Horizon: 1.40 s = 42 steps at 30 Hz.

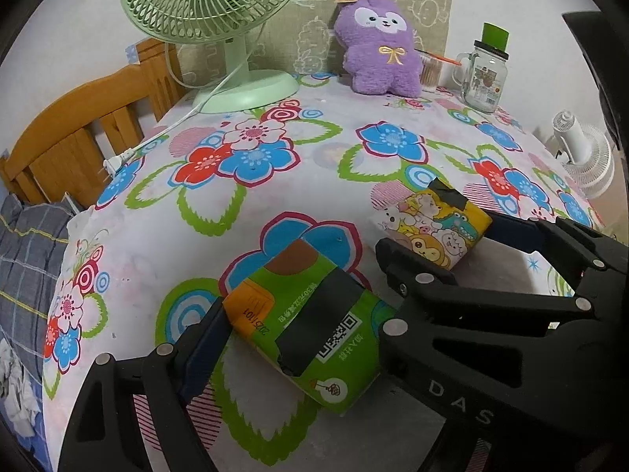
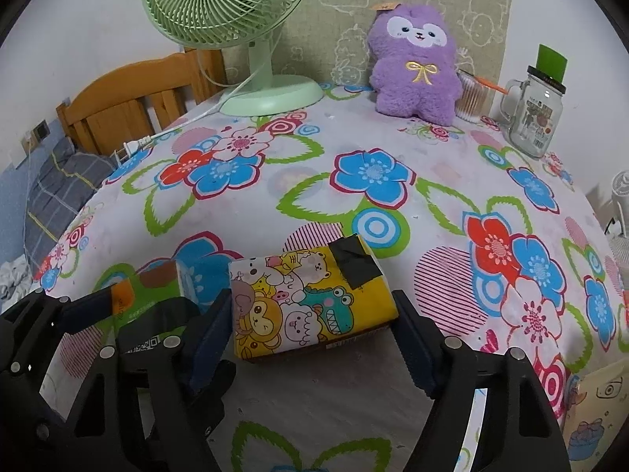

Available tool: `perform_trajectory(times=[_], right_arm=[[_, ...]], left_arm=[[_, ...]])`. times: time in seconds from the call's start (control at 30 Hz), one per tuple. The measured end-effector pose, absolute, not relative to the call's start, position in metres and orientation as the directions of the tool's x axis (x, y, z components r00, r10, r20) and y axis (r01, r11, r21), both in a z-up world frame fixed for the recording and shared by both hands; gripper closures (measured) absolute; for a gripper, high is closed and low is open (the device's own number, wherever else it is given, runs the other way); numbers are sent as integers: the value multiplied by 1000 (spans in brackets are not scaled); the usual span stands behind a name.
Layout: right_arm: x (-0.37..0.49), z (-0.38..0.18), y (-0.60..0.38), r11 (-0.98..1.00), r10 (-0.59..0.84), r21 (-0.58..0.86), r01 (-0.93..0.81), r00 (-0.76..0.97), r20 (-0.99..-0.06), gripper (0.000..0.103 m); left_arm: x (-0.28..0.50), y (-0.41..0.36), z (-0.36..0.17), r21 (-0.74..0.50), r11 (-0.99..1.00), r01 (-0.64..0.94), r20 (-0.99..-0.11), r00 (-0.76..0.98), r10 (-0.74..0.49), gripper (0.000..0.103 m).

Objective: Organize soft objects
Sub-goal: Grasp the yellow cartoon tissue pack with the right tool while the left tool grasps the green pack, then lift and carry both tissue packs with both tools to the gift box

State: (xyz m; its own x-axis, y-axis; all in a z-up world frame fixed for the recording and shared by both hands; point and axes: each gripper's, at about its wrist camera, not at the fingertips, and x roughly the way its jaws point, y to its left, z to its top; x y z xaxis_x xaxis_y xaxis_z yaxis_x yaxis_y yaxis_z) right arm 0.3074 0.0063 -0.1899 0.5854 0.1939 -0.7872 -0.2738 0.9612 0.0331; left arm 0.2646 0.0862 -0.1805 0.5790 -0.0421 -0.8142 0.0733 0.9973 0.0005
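Note:
A green tissue pack with a black tape patch sits between the pads of my left gripper, which is shut on it, touching both ends. Just right of it lies a yellow cartoon-print tissue pack, also taped. My right gripper straddles that pack with both pads against its sides, shut on it. The left wrist view shows the same grip on the yellow pack. A purple plush toy stands upright at the table's far edge against the wall.
The flowered tablecloth covers the table. A green desk fan stands at the back left, its cord and plug trailing to the left edge. A glass mug jar and a cotton-swab tub stand at the back right. A wooden chair is behind on the left.

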Motion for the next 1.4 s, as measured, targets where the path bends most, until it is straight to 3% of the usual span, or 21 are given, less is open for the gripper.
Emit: perform_trajectory(times=[1.4], right_arm=[[217,-124,-51,984,142,27,-174,694,-706,25]], left_arm=[[194,35,-126,-5,989,144,-739,666,-101,15]])
